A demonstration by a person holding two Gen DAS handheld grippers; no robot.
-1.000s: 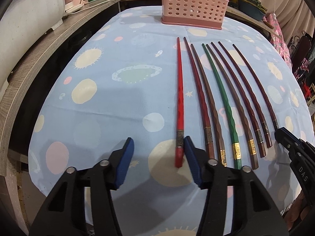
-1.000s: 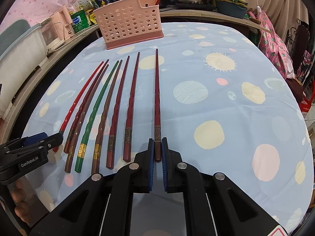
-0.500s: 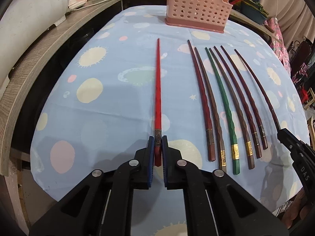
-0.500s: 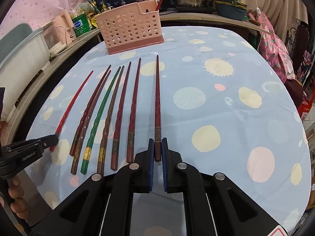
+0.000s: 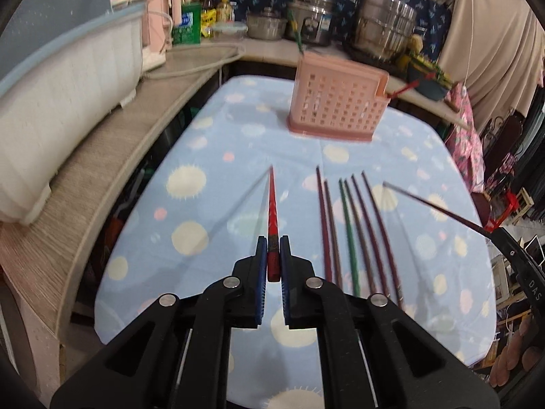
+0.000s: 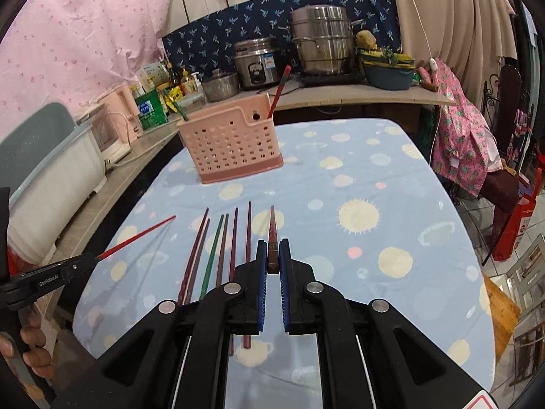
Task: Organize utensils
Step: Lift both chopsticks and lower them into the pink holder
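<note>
1. Left gripper (image 5: 273,266) is pinching the thick end of the red chopstick (image 5: 272,204), held off the table (image 5: 170,238).
2. Right gripper (image 6: 273,266) clamps a dark chopstick (image 6: 273,228), also raised.
3. Five more chopsticks (image 6: 218,248) lie side by side on the cloth, pink basket (image 6: 231,146) beyond.

Even indoor light on your bench (image 5: 190,211), no glare. Soft shadows trail beside the red chopstick (image 5: 272,204). The left view smears with motion blur at the pink basket (image 5: 337,102); fisheye bending and black corners frame both views.
</note>
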